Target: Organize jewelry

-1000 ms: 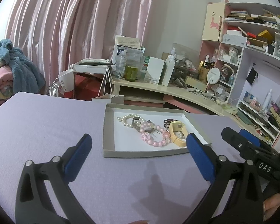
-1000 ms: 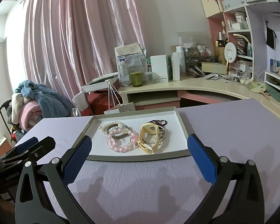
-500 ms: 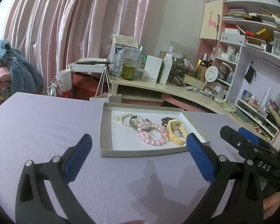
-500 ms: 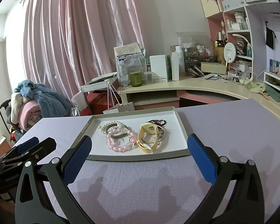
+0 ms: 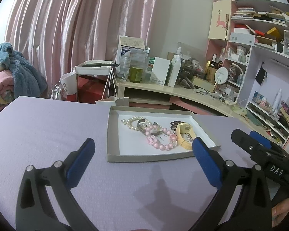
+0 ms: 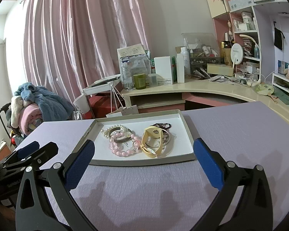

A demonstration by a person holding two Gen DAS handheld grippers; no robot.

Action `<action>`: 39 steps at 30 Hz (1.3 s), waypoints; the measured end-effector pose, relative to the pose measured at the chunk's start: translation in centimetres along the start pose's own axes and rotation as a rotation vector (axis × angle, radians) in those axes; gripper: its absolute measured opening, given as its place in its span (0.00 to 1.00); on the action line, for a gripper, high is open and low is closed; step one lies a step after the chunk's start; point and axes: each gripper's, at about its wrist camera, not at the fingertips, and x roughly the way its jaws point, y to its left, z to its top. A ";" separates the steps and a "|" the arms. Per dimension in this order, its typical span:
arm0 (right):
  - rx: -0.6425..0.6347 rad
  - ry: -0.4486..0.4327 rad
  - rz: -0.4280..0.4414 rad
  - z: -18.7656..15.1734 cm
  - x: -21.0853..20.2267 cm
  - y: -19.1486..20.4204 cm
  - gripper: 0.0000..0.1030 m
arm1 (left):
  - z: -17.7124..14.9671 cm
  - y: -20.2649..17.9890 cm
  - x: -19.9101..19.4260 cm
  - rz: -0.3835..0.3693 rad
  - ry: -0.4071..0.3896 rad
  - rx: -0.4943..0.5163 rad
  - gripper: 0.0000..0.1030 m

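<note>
Your left gripper (image 5: 142, 154): black frame, blue ribbed pads, silver screws | your right gripper (image 6: 143, 154): same build, white "DAS" lettering on its black body | your hand (image 5: 281, 213): bare fingers showing

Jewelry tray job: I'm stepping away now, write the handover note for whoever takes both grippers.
Left gripper: jaws open, empty, held short of the tray.
Right gripper: jaws open, empty, also short of the tray.
Tray sits on the purple table. In it, bunched together: pearl bracelet, pink bead bracelet, yellow band, dark bead bracelet, plus metal bangles under the yellow band.
Done: nothing sorted, as far as the tray shows.
Left: separate every piece; the overlapping ones may drag each other when lifted.
</note>
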 end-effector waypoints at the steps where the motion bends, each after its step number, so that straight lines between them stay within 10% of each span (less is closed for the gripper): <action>1: 0.000 0.000 -0.001 0.0 0.0 0.0 0.99 | 0.0 0.0 0.0 0.000 0.001 0.001 0.98; 39: 0.002 -0.001 -0.002 -0.3 -0.2 -0.5 0.99 | -0.8 -0.1 0.5 -0.005 0.012 0.006 0.98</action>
